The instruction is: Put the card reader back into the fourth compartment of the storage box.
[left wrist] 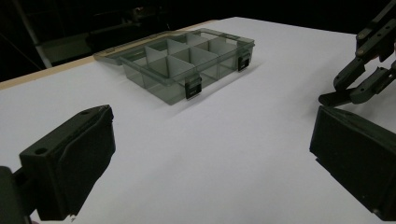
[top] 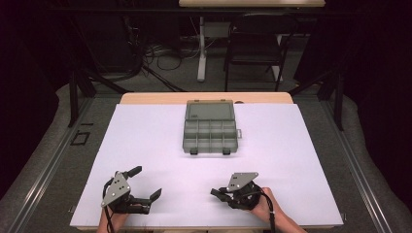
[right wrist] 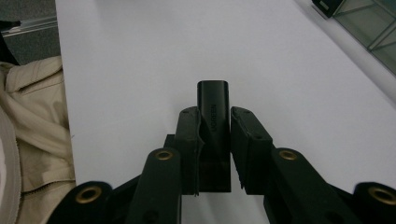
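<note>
Our right gripper [right wrist: 215, 154] squeezes a small black plug [right wrist: 213, 116] between its jaws; it looks hard and light. Our left gripper [left wrist: 205, 158] is wide apart, holding nothing.

Bright tabletop, dark surroundings, soft focus

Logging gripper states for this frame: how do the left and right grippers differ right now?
The left gripper has its jaws spread wide with nothing between them; the right gripper is shut on a small black adapter. In the high view the left points toward the right, the right toward the left. Both sit low at the near edge of the white table.
</note>
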